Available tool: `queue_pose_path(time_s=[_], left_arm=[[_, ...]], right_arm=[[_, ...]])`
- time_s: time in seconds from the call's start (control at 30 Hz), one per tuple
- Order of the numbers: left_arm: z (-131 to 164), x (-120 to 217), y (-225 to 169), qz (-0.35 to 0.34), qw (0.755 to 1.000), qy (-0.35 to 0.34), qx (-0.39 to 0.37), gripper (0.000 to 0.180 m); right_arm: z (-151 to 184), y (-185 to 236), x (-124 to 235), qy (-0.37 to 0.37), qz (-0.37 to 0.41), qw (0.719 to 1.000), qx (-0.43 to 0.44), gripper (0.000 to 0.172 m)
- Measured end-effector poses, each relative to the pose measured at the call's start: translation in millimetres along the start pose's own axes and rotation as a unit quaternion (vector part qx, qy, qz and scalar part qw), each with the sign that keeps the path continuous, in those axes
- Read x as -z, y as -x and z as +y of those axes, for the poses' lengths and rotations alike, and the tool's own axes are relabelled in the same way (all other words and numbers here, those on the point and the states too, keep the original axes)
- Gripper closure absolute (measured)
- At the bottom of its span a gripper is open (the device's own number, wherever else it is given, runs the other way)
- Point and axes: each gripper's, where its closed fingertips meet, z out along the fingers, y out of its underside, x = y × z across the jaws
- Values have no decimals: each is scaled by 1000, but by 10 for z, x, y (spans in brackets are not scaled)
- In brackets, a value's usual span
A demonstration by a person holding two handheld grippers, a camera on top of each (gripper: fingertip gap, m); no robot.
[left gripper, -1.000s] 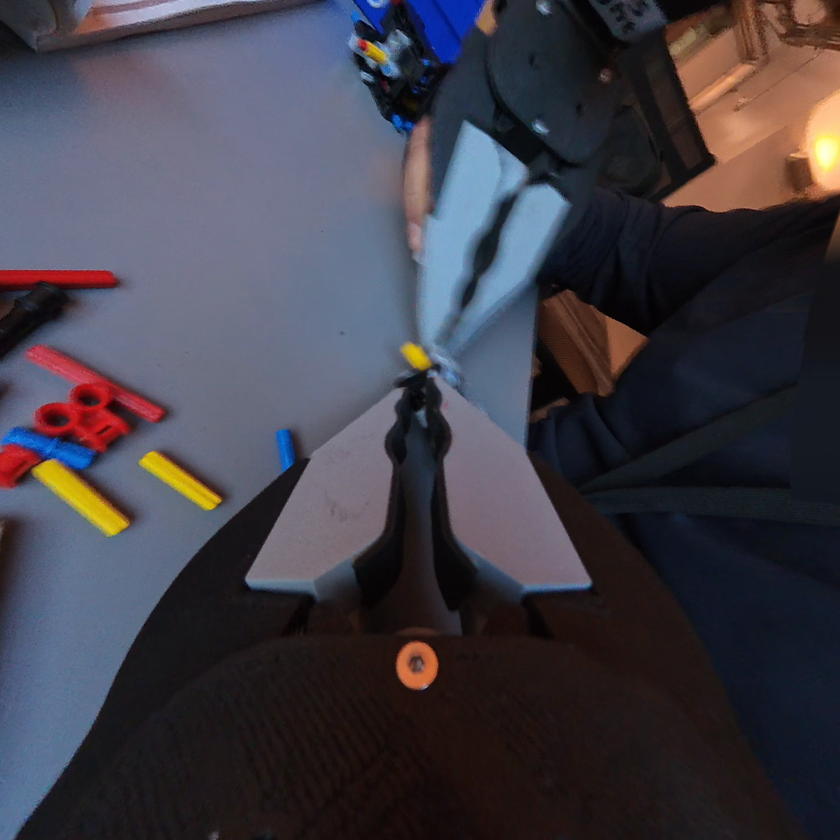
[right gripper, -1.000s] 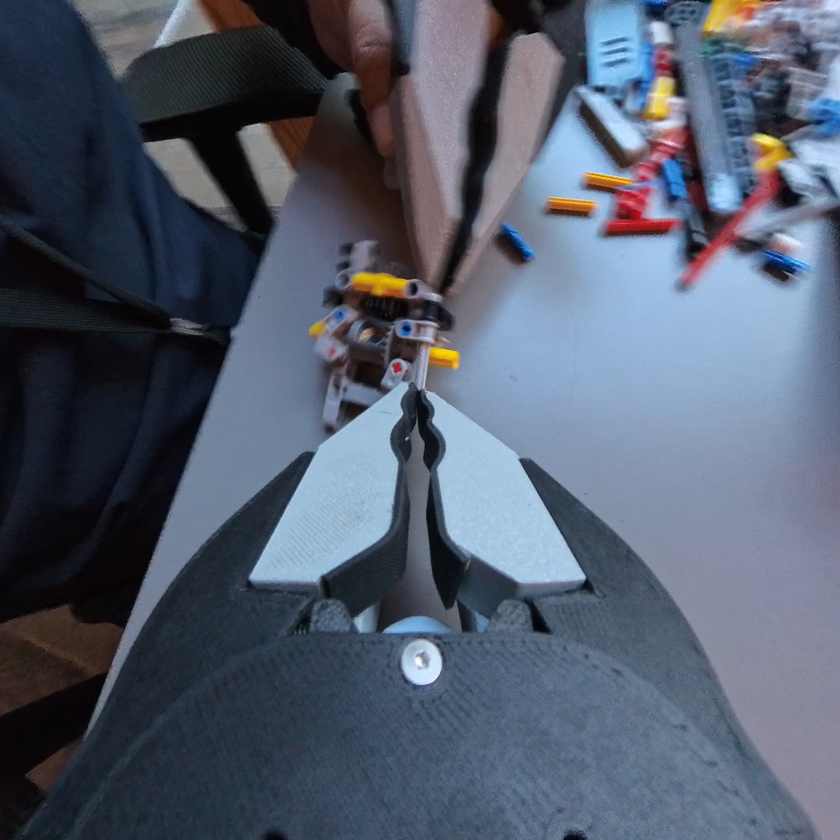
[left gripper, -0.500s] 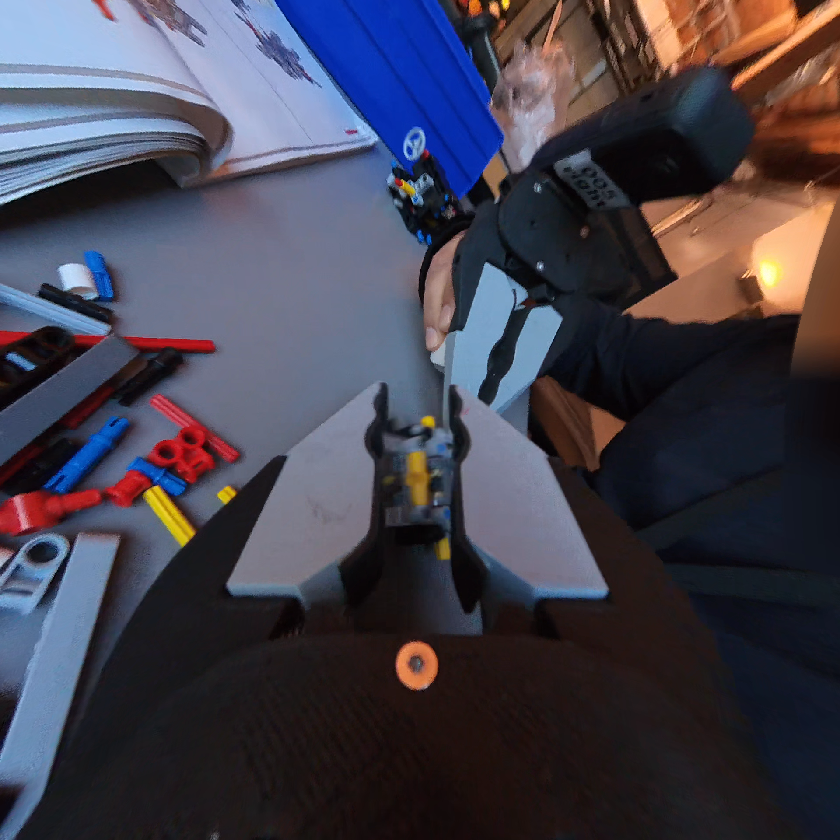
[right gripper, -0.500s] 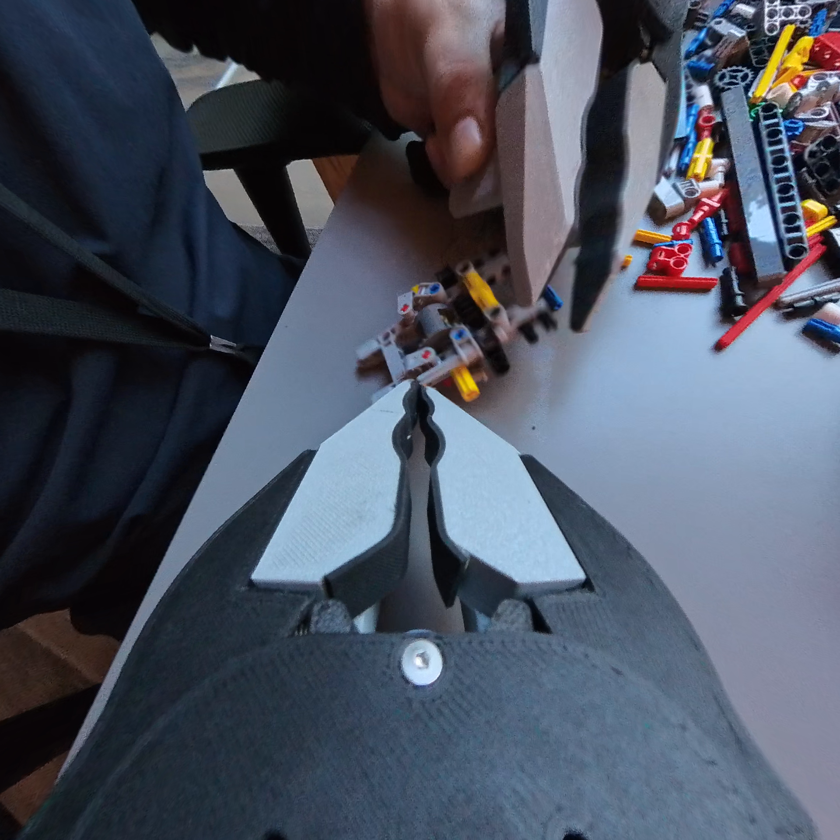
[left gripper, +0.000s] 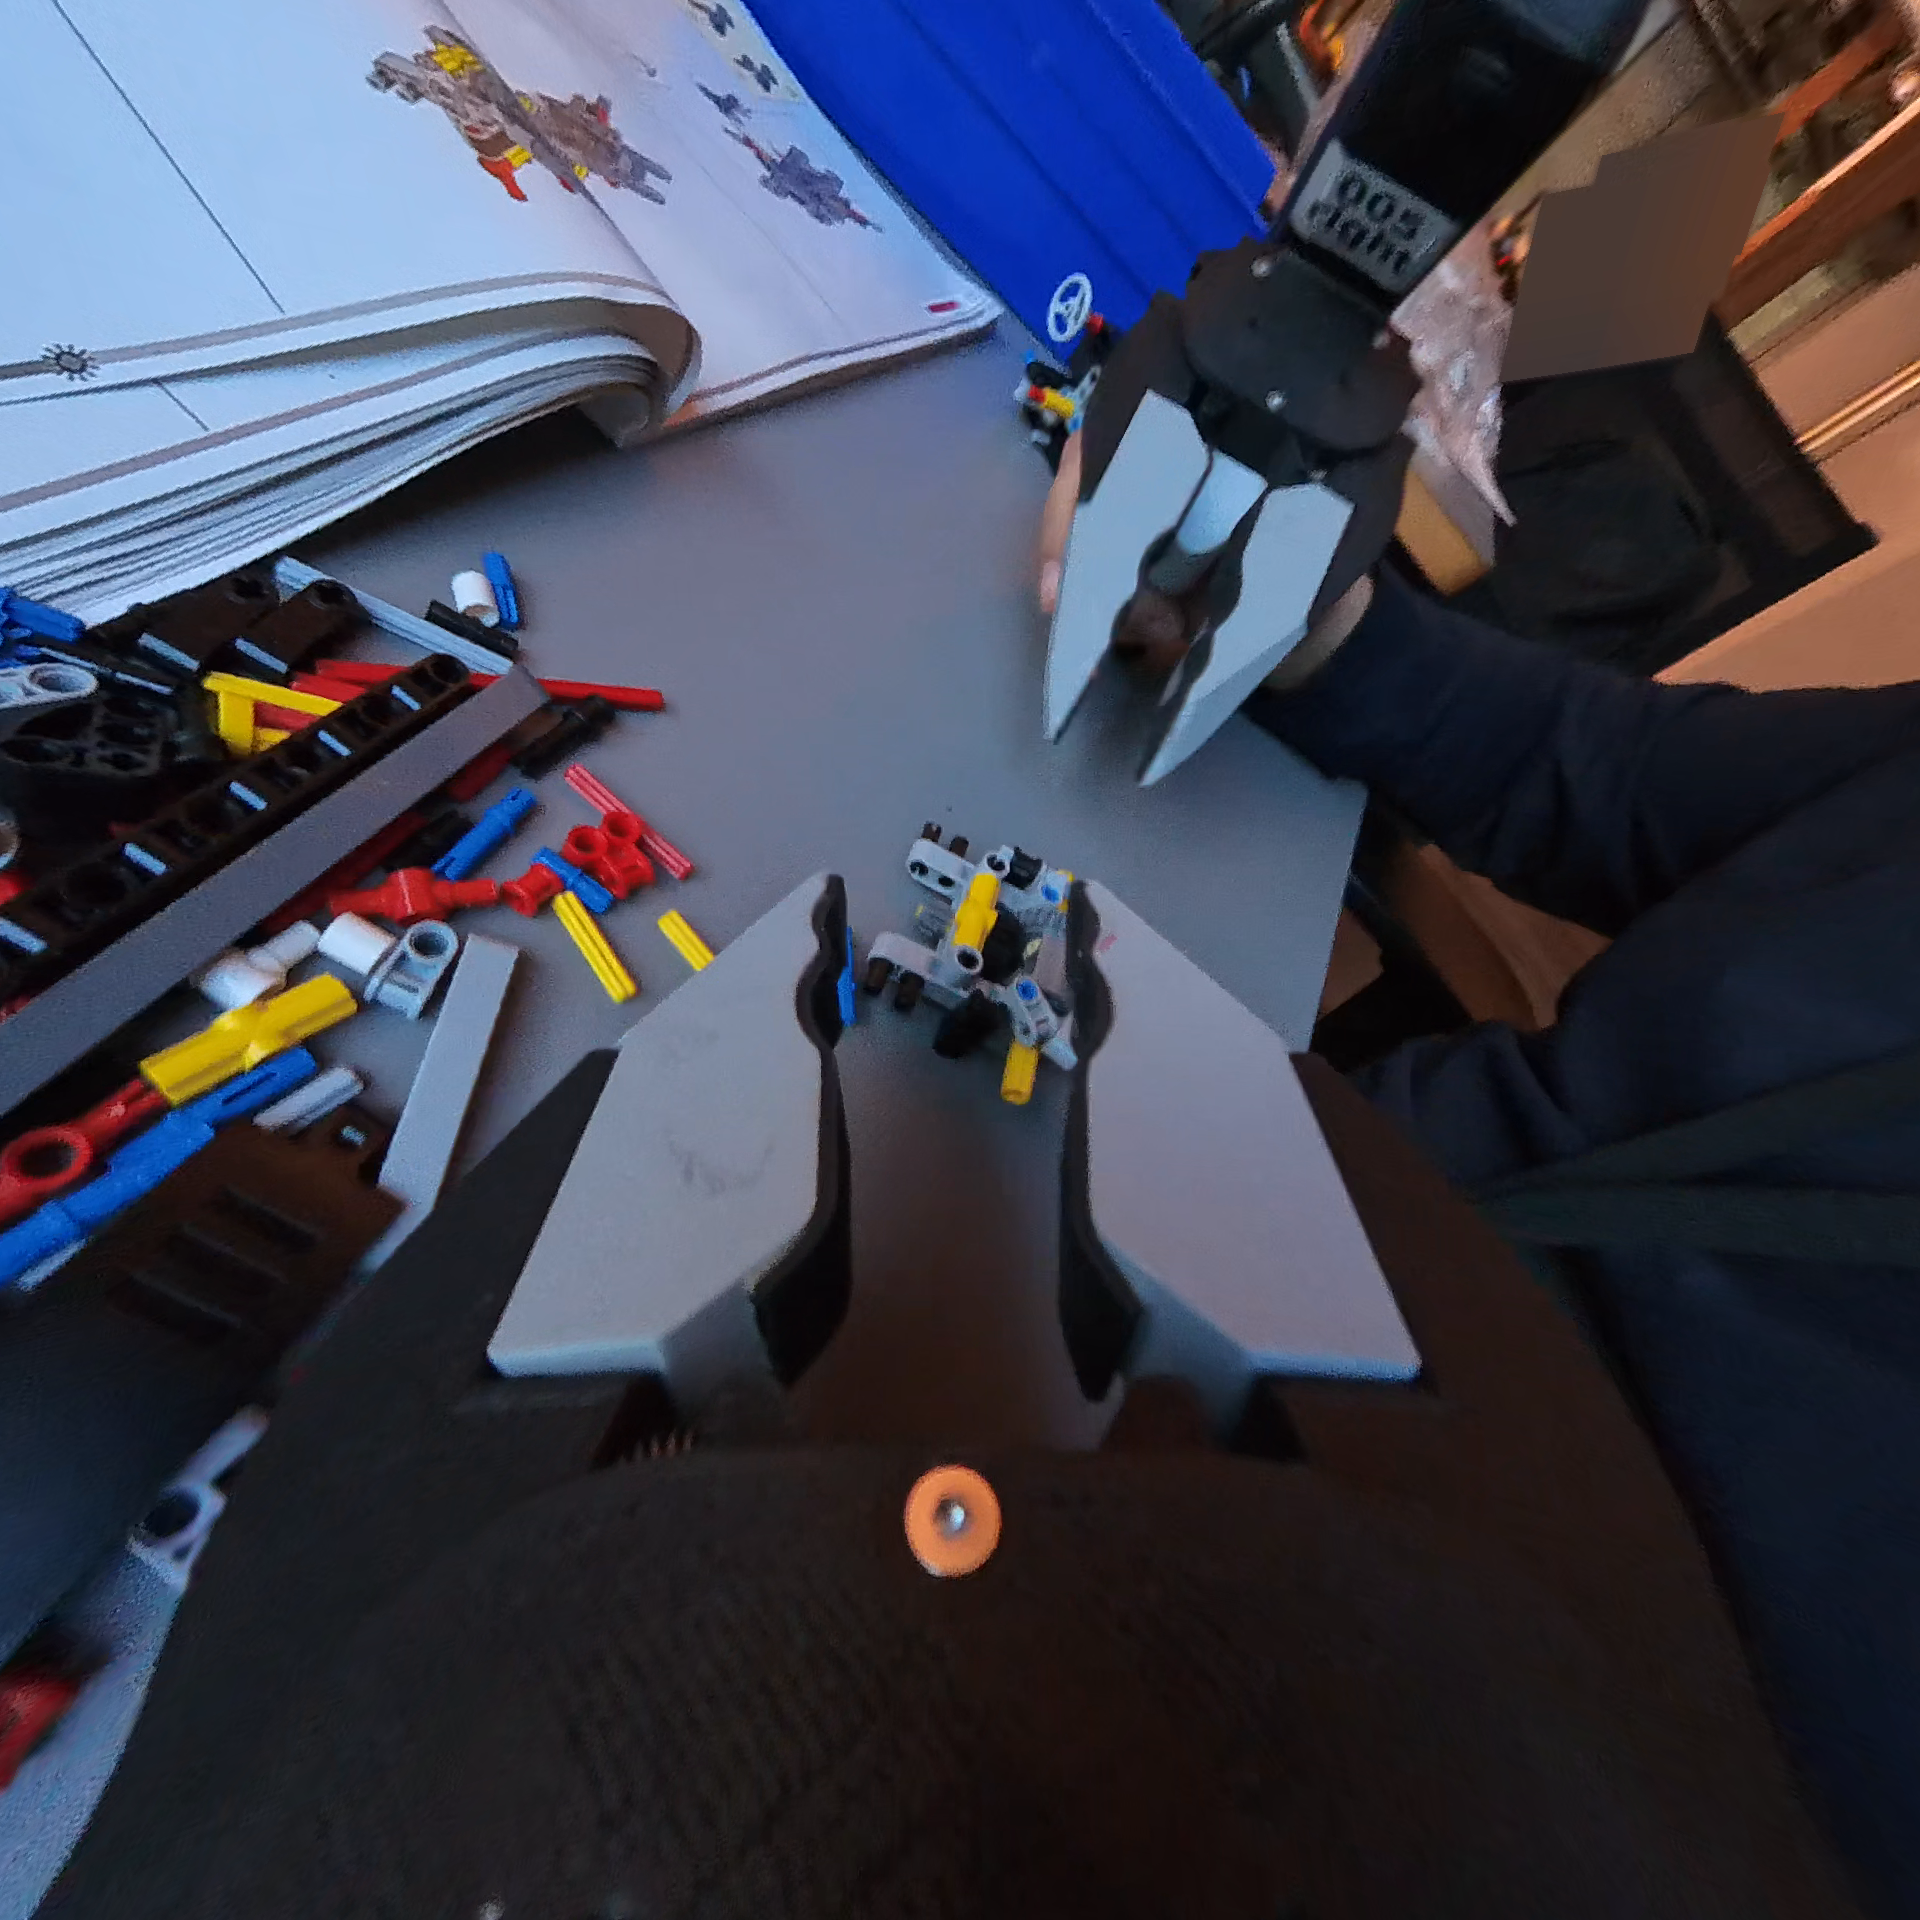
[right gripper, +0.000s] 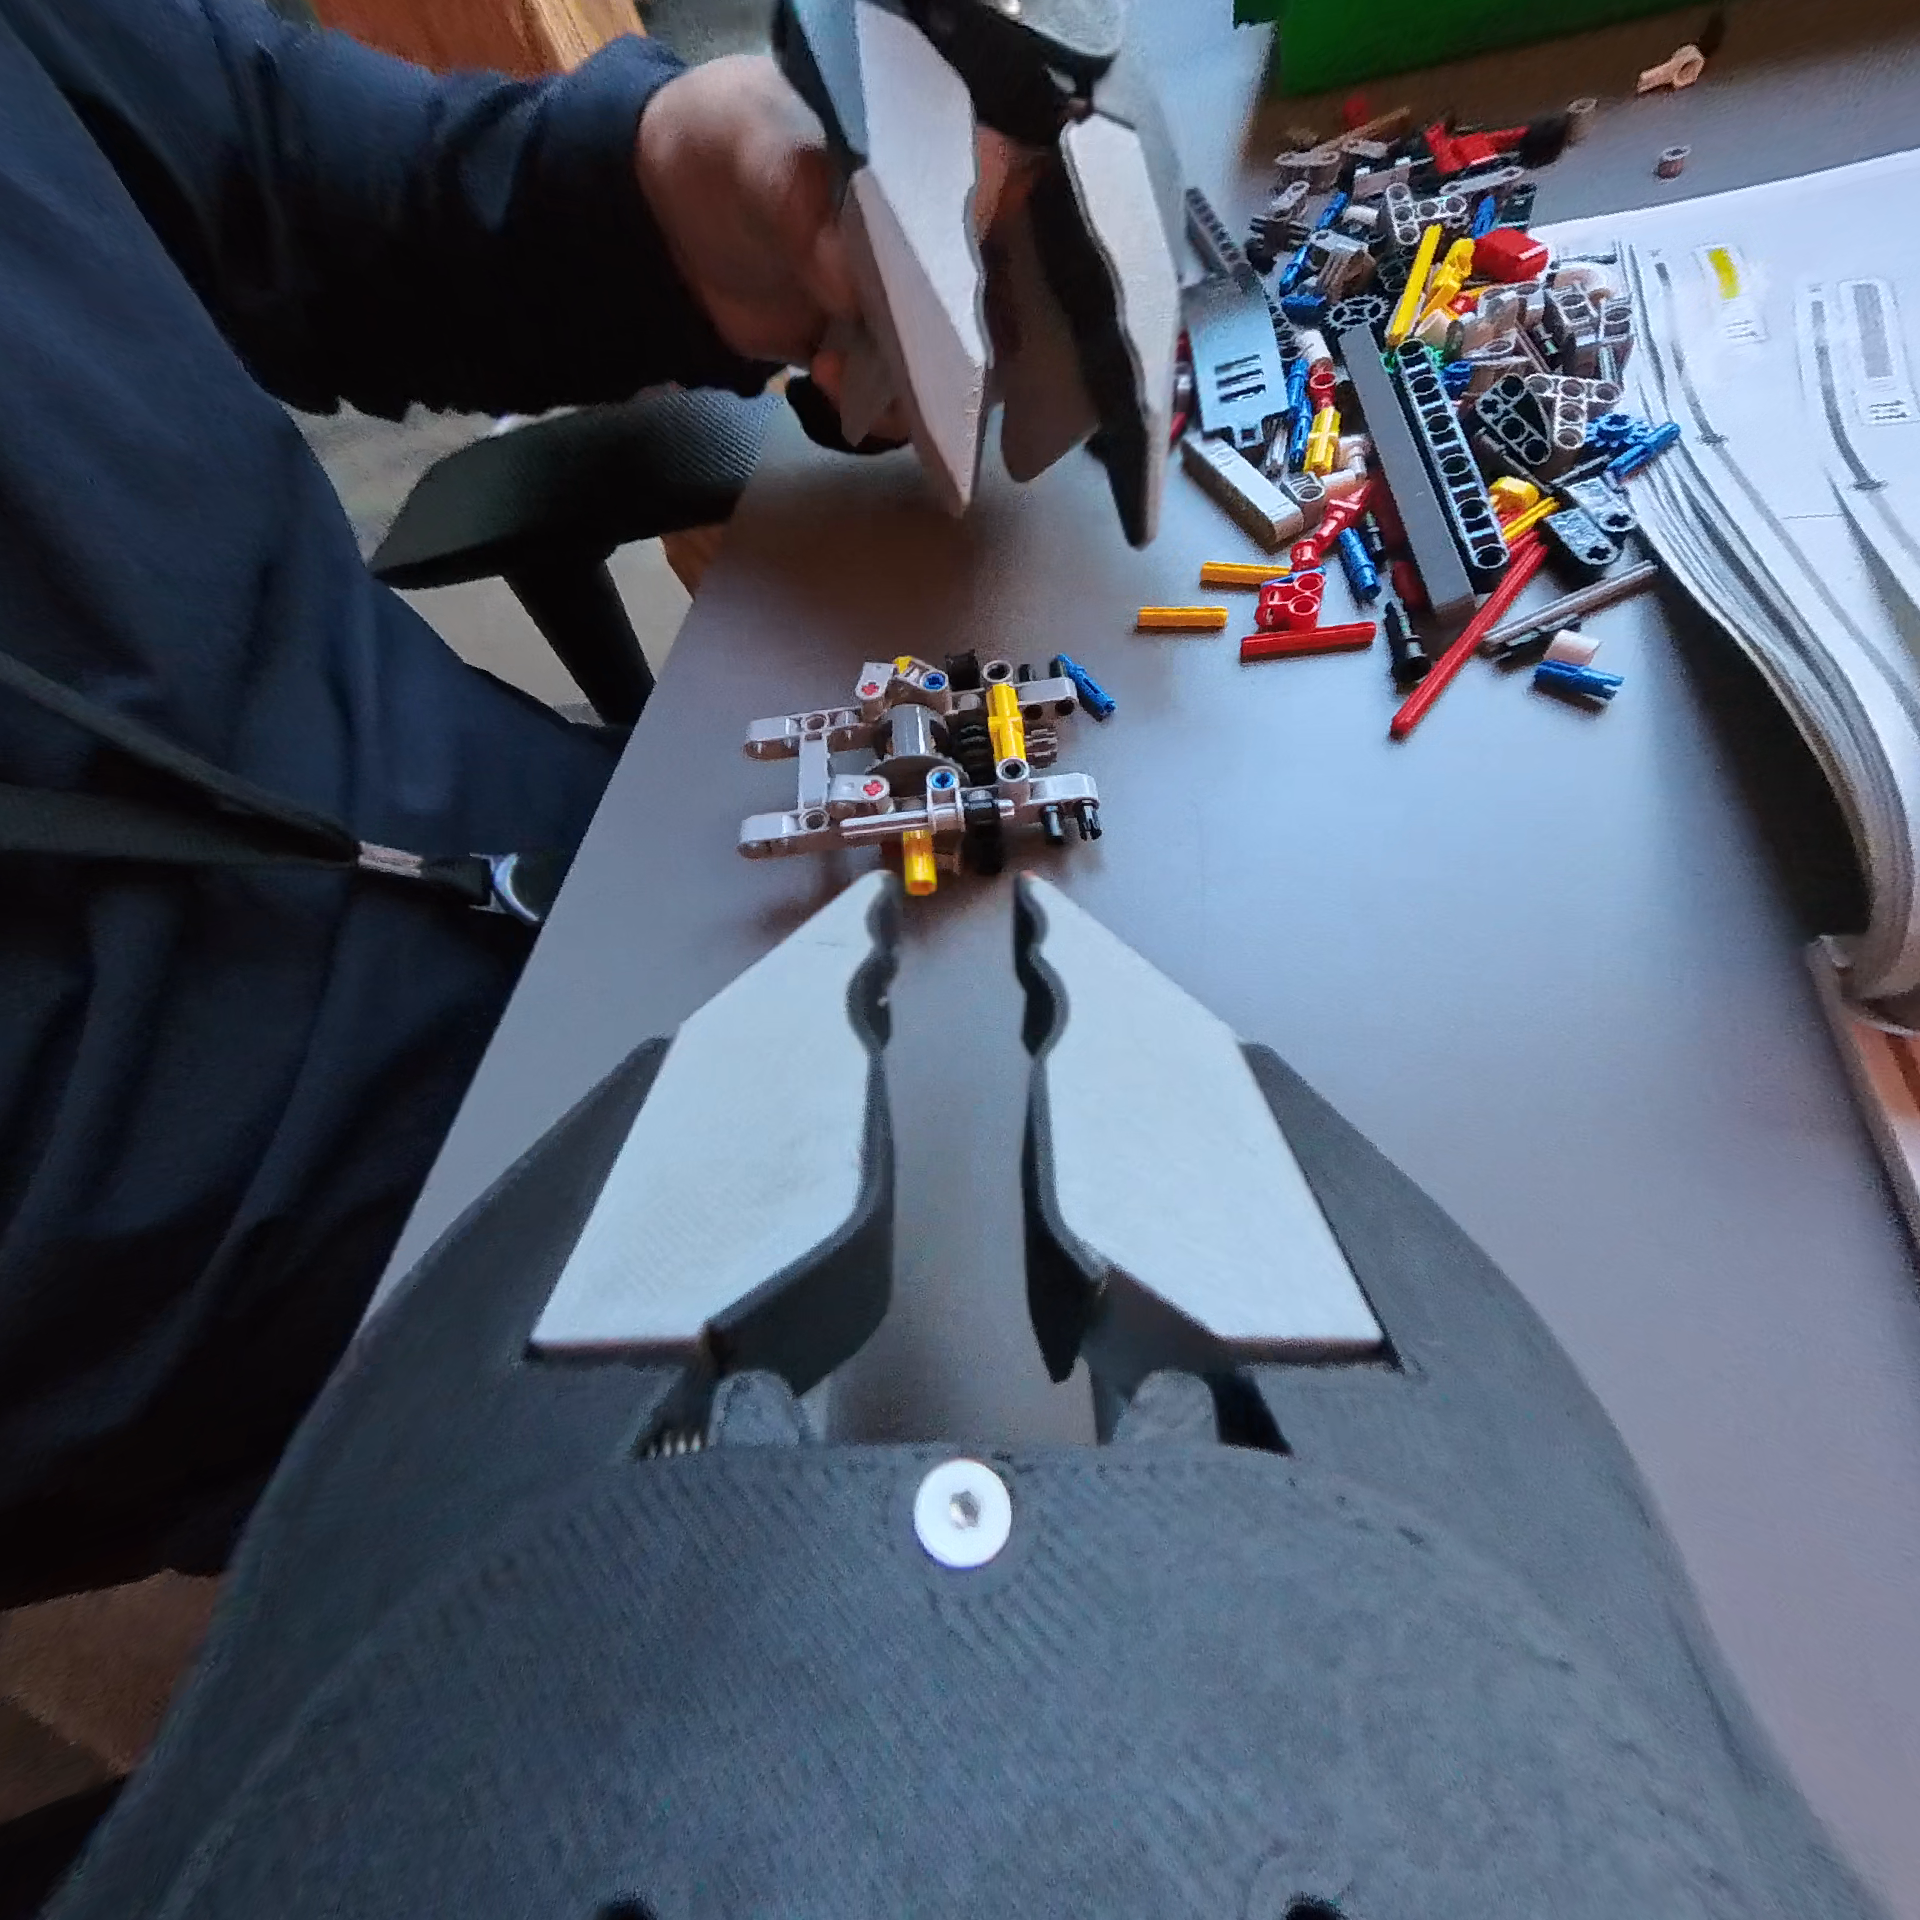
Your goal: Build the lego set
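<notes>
Glossy plastic building parts (right gripper: 1413, 343) lie on a smooth matt grey table (right gripper: 1351, 935).

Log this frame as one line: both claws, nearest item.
left claw: open, above grey brick assembly | right claw: open, empty, just short of assembly | assembly on table | loose bricks beyond

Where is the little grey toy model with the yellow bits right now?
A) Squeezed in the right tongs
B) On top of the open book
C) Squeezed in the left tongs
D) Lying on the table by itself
D: the little grey toy model lies flat on the table, with the left tongs open above it and the right tongs open just short of it.
</notes>
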Motion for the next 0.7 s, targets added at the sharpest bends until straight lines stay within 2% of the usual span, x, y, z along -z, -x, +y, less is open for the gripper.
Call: queue_pose_path(time_s=[0.07,0.27,0.4,0.7], left_arm=[[58,4,-49,-14,1000,10,-22,142],[155,-143,-101,-62,991,51,-106,145],[264,-223,-73,-71,987,82,-120,145],[333,-349,-132,-34,988,91,-118,151]], right_arm=[[4,51,-9,-2,-6,1000,-3,141],[69,137,-182,35,20,999,26,133],[74,120,-260,46,30,998,16,129],[113,80,-377,76,34,996,3,137]])
